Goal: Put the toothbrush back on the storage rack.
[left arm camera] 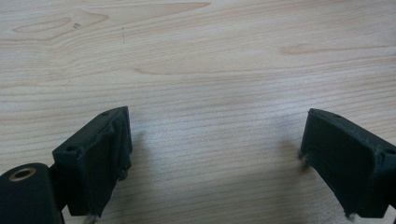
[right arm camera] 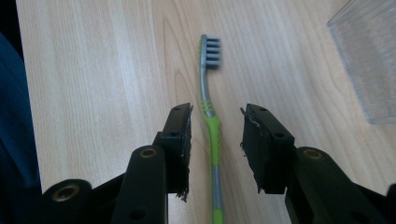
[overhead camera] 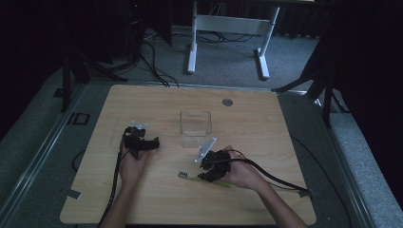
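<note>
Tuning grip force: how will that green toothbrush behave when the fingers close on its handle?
The toothbrush looks thin and light, lying flat on the table, so it should lift easily. Its narrow handle may pivot between the right gripper fingers. The smooth plastic could slip; the green grip section probably helps.

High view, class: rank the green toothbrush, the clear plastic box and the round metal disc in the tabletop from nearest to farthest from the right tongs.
1. Green toothbrush: lying on the table directly under the right tongs.
2. Clear plastic box: mid-table, beyond the tongs.
3. Round metal disc: near the table's far edge, past the box.
</note>
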`<state>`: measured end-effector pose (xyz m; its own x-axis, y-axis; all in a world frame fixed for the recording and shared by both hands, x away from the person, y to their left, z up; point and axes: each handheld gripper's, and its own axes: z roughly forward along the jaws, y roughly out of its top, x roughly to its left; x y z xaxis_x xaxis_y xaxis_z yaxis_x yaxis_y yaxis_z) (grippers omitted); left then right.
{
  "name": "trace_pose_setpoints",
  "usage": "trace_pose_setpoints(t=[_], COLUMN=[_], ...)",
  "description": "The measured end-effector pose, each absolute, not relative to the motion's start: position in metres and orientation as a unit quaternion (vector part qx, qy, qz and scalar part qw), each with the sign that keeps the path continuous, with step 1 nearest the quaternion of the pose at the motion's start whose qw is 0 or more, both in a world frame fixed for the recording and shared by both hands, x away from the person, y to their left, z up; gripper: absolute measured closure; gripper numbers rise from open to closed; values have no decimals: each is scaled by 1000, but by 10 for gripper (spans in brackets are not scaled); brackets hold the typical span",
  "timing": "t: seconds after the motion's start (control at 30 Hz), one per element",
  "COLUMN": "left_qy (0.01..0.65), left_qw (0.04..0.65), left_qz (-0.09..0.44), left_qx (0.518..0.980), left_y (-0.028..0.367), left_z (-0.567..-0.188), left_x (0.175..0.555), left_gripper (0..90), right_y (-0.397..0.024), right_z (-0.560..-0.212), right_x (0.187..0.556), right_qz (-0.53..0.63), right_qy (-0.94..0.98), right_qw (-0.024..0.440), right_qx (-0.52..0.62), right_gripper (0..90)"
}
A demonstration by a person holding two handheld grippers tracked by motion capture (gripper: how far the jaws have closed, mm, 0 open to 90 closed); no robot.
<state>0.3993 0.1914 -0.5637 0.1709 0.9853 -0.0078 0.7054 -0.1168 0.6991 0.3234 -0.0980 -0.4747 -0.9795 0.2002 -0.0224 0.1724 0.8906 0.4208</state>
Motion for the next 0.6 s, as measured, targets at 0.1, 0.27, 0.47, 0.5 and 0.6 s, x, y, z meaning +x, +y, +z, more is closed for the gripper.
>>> trace_pose_setpoints(t=[0.1, 0.27, 0.47, 0.5, 0.6], left_qy=[597, 597, 597, 597, 597], left_qw=[291, 291, 291, 291, 291], left_qz=[240, 240, 240, 240, 240], left_qx=[708, 708, 707, 707, 708], left_y=[191, 191, 191, 191, 191], left_z=[-564, -564, -564, -564, -564], left_x=[399, 399, 399, 399, 399], left_gripper=[93, 93, 93, 93, 93], right_y=[-96, -95, -94, -94, -92], right_z=[-479, -483, -486, -487, -489], right_x=[324, 326, 326, 326, 325], right_qz=[202, 187, 174, 172, 165], right_qy=[974, 977, 980, 980, 981], right_qw=[30, 28, 25, 27, 28], right_qx=[94, 94, 94, 94, 93], right_gripper=[627, 641, 642, 643, 651])
